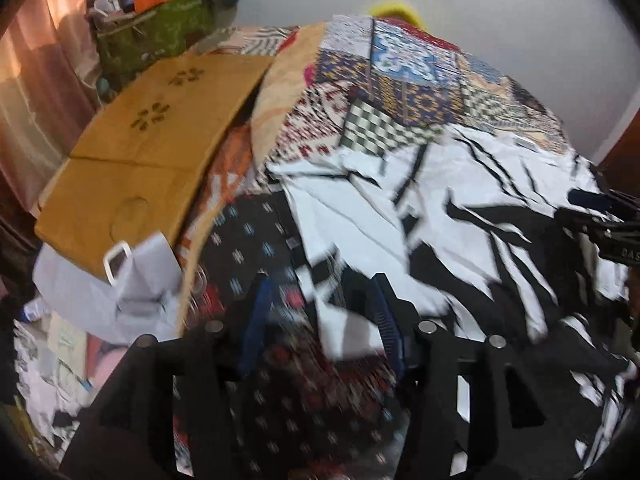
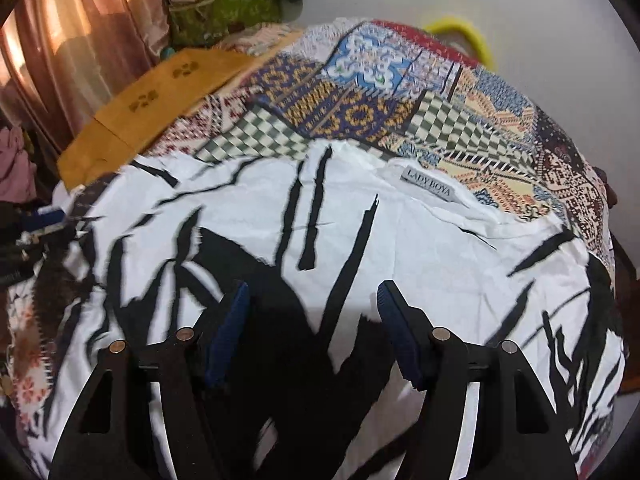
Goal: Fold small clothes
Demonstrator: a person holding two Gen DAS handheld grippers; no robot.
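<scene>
**Both claws hovering over the striped top, neither one gripping it yet**

The black-and-white garment [image 2: 360, 240] is lying spread and rumpled on the patchwork bedspread [image 2: 360, 112], label side up. The right claw [image 2: 312, 300] is standing apart above its middle, clamping nothing. The left claw [image 1: 320, 300] is also standing apart at the garment's edge, a white flap lying between its fingers unpinched, as far as the blur lets me judge. I suspect the risk is the left claw pinching the dark patterned cloth [image 1: 260, 240] underneath together with the flap, or the right one biting into a wrinkle and dragging the whole piece crooked.
</scene>
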